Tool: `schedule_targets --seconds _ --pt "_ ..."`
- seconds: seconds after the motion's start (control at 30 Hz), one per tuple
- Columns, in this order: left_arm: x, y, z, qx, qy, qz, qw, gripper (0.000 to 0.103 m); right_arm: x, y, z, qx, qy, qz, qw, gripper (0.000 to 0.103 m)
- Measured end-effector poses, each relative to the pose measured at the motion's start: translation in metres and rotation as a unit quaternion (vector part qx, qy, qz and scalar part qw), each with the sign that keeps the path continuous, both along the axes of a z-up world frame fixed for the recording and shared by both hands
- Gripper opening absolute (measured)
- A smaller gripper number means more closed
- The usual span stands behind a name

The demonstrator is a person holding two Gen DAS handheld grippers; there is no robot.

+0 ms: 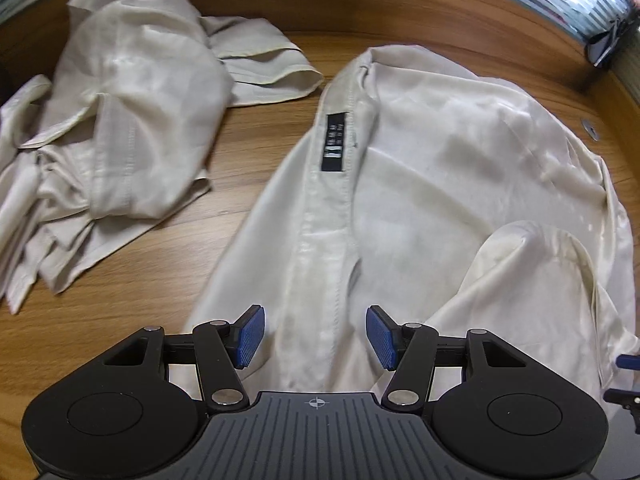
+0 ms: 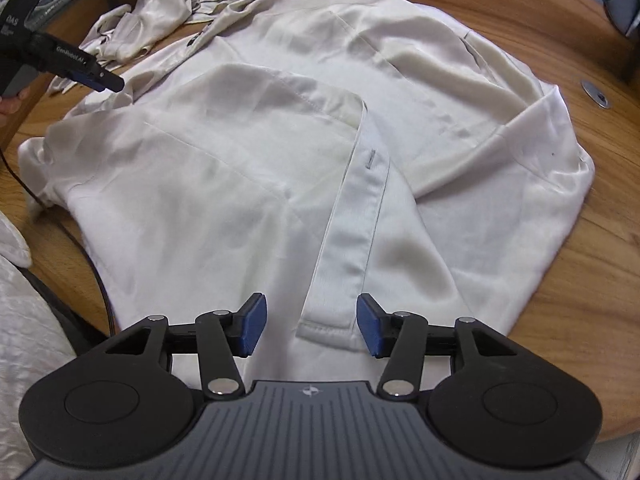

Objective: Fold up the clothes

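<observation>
A cream shirt [image 2: 240, 168] lies spread on the round wooden table [image 2: 580, 280], one front panel folded over. In the left wrist view its placket with a black label [image 1: 334, 142] runs toward my left gripper [image 1: 316, 336]. That gripper stands open just above the cloth, blue pads apart and pressing nothing. In the right wrist view my right gripper [image 2: 312, 328] is open over the lower end of the button placket [image 2: 356, 232], with the hem between the pads but not pinched. The left gripper [image 2: 106, 80] also shows at the upper left there, over the shirt's far edge.
A second cream garment [image 1: 120, 120] lies crumpled to the left of the shirt, seen too as a heap of cream cloth [image 2: 160, 4] in the right wrist view. A metal disc [image 2: 596, 94] is set into the table. A dark cable [image 2: 96, 272] runs along the near left edge, beside a person's white clothing [image 2: 24, 340].
</observation>
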State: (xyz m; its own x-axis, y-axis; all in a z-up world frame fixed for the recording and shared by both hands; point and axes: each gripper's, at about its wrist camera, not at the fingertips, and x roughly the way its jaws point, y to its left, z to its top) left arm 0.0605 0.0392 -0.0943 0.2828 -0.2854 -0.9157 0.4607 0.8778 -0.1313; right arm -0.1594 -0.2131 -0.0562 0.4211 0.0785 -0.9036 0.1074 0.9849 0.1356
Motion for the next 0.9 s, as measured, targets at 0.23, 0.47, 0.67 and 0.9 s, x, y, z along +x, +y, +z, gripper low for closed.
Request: schedule_targets --seconds 0.23,0.47,0.67,0.9 --pt "0.009 -0.006 -0.019 0.02 0.012 0.003 0.9997 0.059 0.012 -0.001 -0.012 -0.01 -0.001 0.001 1.0 0.056" --pt "0.018 0.001 -0.019 -0.049 0.051 0.024 0.9972 0.063 0.016 -0.001 -0.013 -0.023 -0.009 0.0 1.0 0.054" --pt "0.031 0.02 -0.025 -0.153 0.115 0.077 0.9785 0.062 0.013 -0.01 -0.012 -0.017 -0.007 -0.021 1.0 0.028" --pt "0.029 0.013 -0.033 -0.151 0.12 0.059 0.9794 0.03 0.011 -0.01 -0.012 -0.019 -0.005 -0.024 1.0 0.028"
